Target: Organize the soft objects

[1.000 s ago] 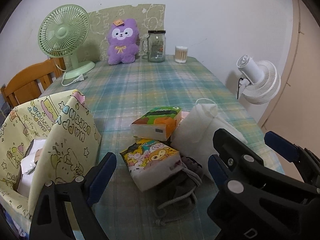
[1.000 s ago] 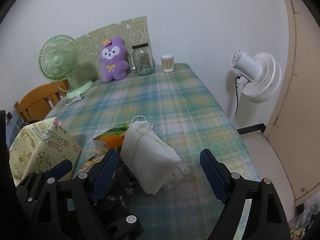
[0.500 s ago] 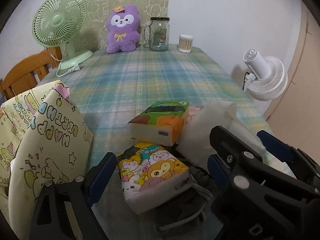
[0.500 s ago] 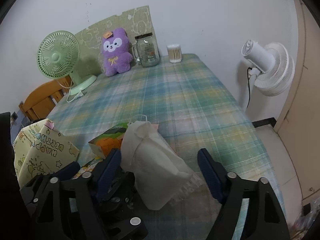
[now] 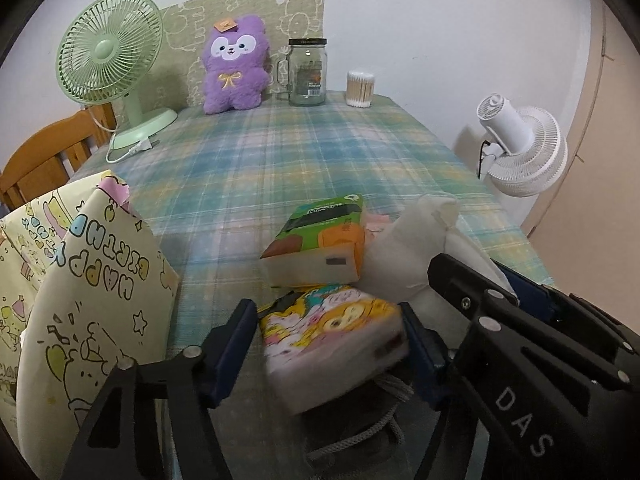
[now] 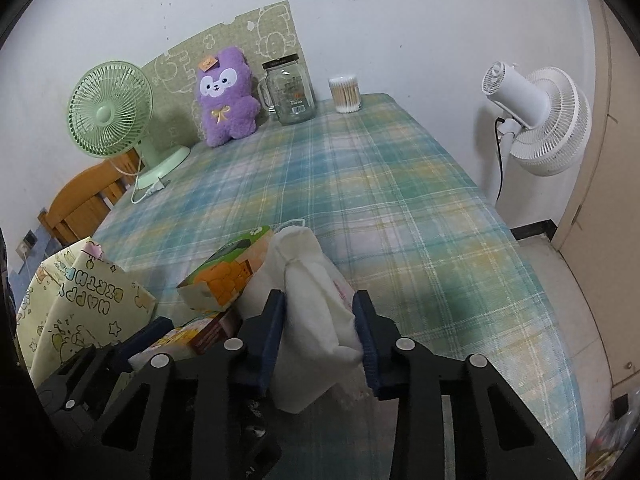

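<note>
Tissue packs and a white cloth bag point(image 6: 316, 308) lie bunched at the near end of the plaid tablecloth point(image 5: 280, 160). Nearest, the left gripper point(image 5: 326, 344) has just been closing; its blue pads now bracket the cartoon-printed tissue pack point(image 5: 332, 336), right pad touching, left pad's contact unclear. That pack rests on a dark drawstring pouch point(image 5: 360, 432). The right gripper point(image 6: 319, 320) has also just been closing, and its pads squeeze the white cloth bag between them. Just beyond sits a green-and-orange tissue pack point(image 5: 320, 240), touching the bag. A yellow birthday-print gift bag point(image 5: 92, 288) stands at the left. Far back, against the wall, are a green desk fan point(image 5: 108, 64), a purple plush toy point(image 5: 234, 68), a glass jar point(image 5: 307, 72) and a cotton swab tub point(image 5: 360, 88). A white fan point(image 6: 536, 116) stands off the table's right side.
</note>
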A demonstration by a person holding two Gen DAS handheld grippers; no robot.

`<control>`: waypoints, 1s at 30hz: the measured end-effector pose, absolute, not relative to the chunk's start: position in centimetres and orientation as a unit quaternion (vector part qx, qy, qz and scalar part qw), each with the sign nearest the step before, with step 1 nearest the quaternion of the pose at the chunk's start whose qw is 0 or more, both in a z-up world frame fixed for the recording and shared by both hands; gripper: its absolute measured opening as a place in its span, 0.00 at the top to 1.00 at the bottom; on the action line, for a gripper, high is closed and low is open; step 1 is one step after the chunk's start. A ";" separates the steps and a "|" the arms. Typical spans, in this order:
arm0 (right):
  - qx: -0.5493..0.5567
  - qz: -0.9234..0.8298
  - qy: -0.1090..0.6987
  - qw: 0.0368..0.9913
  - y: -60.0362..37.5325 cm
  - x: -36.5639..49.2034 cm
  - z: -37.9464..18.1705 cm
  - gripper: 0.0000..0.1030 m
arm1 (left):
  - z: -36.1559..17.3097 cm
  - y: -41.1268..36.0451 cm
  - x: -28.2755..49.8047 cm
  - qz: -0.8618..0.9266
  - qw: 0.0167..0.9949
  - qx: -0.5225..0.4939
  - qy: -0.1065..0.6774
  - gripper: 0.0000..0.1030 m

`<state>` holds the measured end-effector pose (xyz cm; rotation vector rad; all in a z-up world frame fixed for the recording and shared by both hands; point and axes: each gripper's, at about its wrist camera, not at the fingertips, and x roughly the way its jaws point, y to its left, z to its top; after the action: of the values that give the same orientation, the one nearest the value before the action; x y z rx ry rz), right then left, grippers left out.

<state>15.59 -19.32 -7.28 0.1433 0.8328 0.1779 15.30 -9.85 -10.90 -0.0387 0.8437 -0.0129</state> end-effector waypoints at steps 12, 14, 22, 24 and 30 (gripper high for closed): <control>0.061 0.077 0.383 0.918 -19.7 13.7 -5.7 0.75 | -9.4 -10.4 13.7 -0.021 0.923 -0.014 0.384 0.45; 0.061 0.075 0.378 0.921 -19.8 13.3 -5.3 0.76 | -9.1 -10.5 13.4 -0.023 0.925 -0.013 0.378 0.46; 0.060 0.064 0.356 0.930 -20.2 11.9 -3.5 0.77 | -7.7 -11.1 12.2 -0.031 0.933 -0.011 0.359 0.46; 0.060 0.062 0.351 0.932 -20.3 11.7 -3.1 0.77 | -7.2 -11.2 11.9 -0.032 0.935 -0.011 0.353 0.46; 0.056 0.058 0.333 0.940 -20.3 10.3 -1.4 0.77 | -5.8 -11.4 11.2 -0.034 0.939 -0.007 0.343 0.46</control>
<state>10.34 -20.34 -1.40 0.1135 0.6792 0.1187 11.15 -11.44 -5.85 -0.0147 0.6999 -0.0703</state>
